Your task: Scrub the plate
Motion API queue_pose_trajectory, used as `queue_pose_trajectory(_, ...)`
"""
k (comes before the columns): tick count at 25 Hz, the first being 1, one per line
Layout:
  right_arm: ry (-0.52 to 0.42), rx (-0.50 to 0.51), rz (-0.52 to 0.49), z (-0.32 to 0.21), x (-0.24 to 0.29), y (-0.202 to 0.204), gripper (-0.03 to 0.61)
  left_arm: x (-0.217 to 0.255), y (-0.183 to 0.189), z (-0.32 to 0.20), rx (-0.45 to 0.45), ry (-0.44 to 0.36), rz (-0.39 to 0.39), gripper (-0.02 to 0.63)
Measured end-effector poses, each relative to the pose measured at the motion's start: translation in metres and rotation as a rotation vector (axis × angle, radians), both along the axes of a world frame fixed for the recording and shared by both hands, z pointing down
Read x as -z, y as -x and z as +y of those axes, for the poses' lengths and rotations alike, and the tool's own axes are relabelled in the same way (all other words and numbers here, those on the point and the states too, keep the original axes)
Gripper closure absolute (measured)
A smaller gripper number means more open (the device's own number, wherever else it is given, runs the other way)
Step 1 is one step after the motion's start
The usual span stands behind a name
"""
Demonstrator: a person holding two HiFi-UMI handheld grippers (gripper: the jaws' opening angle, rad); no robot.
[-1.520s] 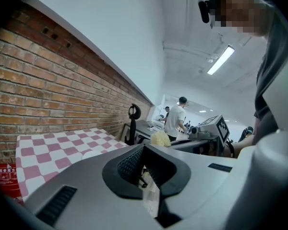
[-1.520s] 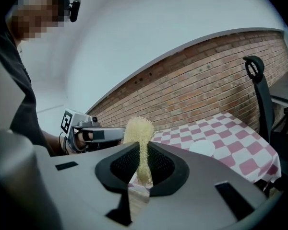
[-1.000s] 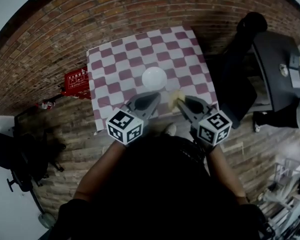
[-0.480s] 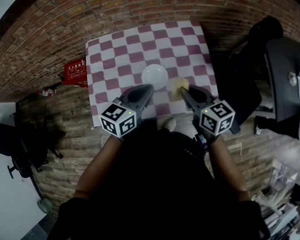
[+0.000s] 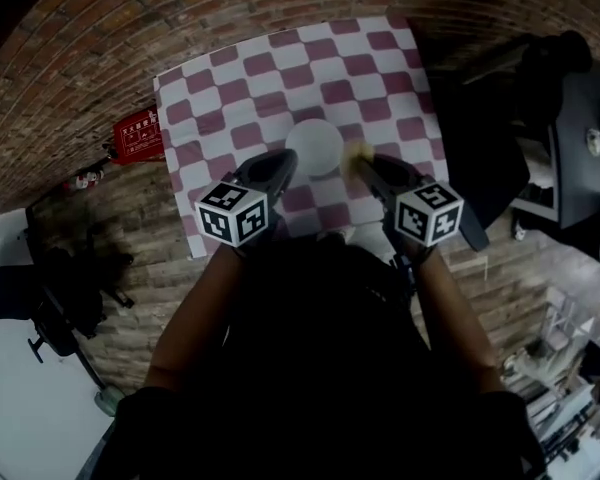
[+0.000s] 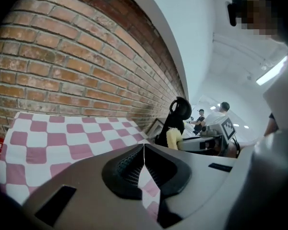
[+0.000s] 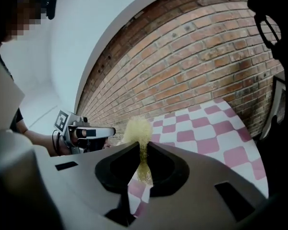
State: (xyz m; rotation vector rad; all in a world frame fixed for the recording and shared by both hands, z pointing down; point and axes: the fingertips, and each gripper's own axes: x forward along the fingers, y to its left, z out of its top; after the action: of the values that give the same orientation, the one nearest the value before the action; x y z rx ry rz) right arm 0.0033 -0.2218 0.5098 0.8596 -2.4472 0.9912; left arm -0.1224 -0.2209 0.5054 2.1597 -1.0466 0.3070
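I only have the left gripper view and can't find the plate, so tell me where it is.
Observer: The plate lies on the checked cloth, just beyond the left gripper's tip.
Operator: Report the right gripper.
Observer: It is shut on a yellow sponge.
Operator: Say where the sponge is.
Observer: Beside the plate's right edge in the head view; touching or not, I cannot tell.

1 plate [image 5: 314, 146], 1 sponge [image 7: 138, 128], 2 grippers [image 5: 286, 158] [image 5: 362, 162] — 1 chk. cloth [image 5: 280, 58].
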Motion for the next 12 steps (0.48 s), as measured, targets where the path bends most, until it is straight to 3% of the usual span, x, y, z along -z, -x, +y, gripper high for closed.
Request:
queue_pose_trajectory(3,0.049,-0.021,0.009,-0.013,-0.025,0.006,0.532,-0.032,0.015,-0.012,-0.011,0.054,-0.053,0.601)
queue_pose_trajectory(7,0.09,-0.017,0.081,-0.021,-0.057,0.012,0.532,-0.071,0.022,-0.018,-0.021,0.156,-0.041,0.595)
queue_pose_trajectory(12,0.151,-0.01,0.149,-0.025,-0.106,0.014,0.532,-0.114,0.019,-0.026,-0.051,0.246,-0.029,0.535)
